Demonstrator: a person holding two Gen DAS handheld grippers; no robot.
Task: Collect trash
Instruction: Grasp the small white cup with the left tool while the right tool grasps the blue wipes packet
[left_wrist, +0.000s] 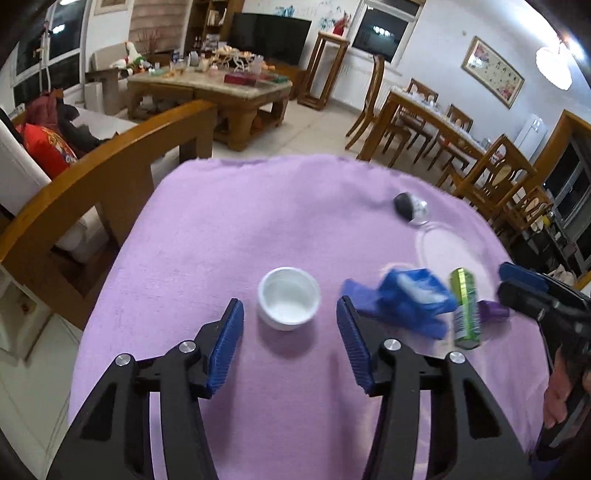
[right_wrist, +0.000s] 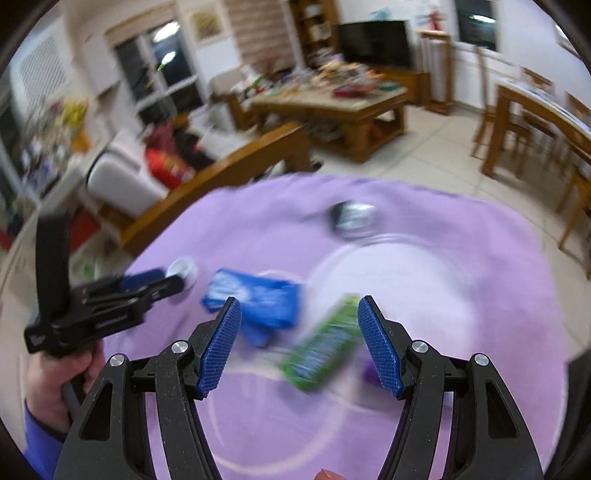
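From the left wrist, the left gripper hangs spread wide and empty just short of the white cup on the purple cloth, lined up to straddle it. To the right lie the blue wrapper and, touching it, the green can. From the right wrist, badly blurred, the right gripper is likewise spread and empty above the can, which seems to lie on a clear plate, probably the collecting spot.
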